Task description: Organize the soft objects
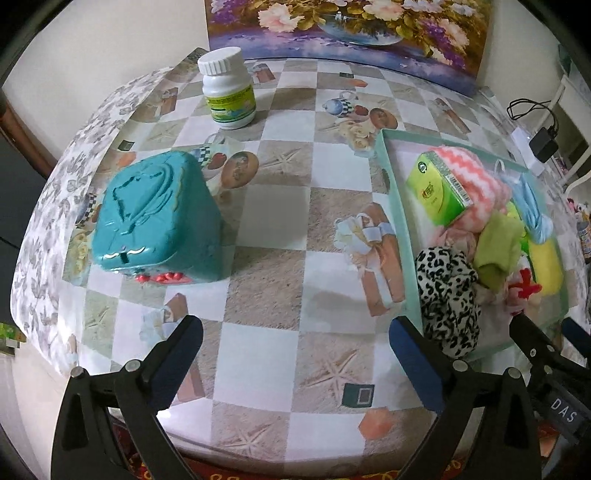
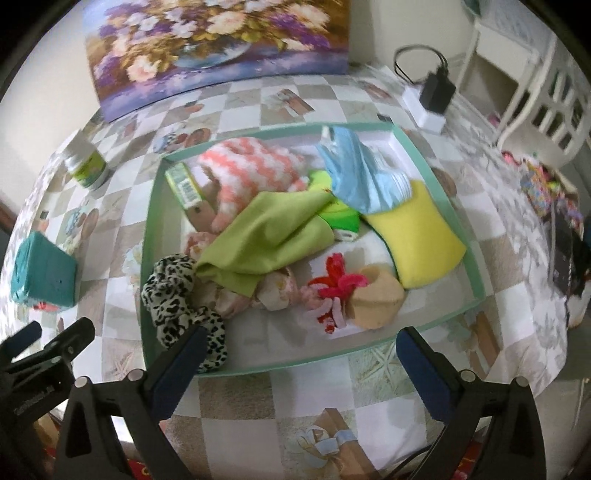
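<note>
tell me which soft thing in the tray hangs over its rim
The black-and-white leopard-print fabric scrunchie drapes over the near-left rim of the pale green tray; the lime green cloth and yellow sponge lie inside.

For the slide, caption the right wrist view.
Open right gripper above a green-rimmed tray piled with soft cloths and scrunchies.

Soft cloths (image 2: 269,232) heaped in green tray (image 2: 147,236) — leopard scrunchie (image 2: 177,291) over its rim.

Your table (image 1: 295,206), covered in a checkered printed cloth, carries: one shallow pale-green tray (image 2: 147,236) of soft items at right; one teal box (image 1: 155,218) at left; one white pill bottle (image 1: 228,92) behind it; one flower painting (image 1: 347,33) along the back edge; one black charger (image 2: 437,92) on a white block.
</note>
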A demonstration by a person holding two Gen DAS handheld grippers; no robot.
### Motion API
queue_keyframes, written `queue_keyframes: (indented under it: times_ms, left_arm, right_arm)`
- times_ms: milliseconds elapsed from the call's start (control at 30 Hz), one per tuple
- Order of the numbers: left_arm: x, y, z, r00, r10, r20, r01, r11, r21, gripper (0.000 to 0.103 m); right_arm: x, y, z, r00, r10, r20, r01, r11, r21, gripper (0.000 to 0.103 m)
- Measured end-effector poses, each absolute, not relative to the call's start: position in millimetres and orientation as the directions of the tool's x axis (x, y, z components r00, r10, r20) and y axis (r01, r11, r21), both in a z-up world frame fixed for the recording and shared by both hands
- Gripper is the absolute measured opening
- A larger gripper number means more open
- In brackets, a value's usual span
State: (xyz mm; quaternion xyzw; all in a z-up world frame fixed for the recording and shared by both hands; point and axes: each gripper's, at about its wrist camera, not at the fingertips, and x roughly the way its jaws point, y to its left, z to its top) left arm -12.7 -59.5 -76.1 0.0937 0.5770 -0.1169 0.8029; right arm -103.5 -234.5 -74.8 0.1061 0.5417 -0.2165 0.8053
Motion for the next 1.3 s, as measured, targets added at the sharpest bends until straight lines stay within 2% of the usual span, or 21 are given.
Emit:
queue_keyframes:
  times_ms: [500, 933, 1300]
  left_arm:
    - [-22.0, -42.3, -64.1, 0.356, 0.008, -0.935, 0.237, 0.966, 0.099, 0.101]
    - [-28.2, -29.3, -44.6, 0.416, -0.03, -0.909, 0.208, 0.976, 0.063, 0.101]
    - [-23.2, -24.2, -47.4, 0.39, -0.06, -0.919, 0.183, 0.983, 0.013, 0.101]
  right_arm:
    - [-107.3, -220.6, -58.5, 0.389, -0.28, -0.878, 0.436, 0.895, -0.092, 0.103]
    - [-113.0, -215.4, -46.0, 0.436, -0.289, -0.853, 0.434, 0.897, -0.082, 0.103]
    - [-111.2, -210.8, -45.0, 0.441, -0.289, -0.849, 0.418, 0.904, -0.091, 0.103]
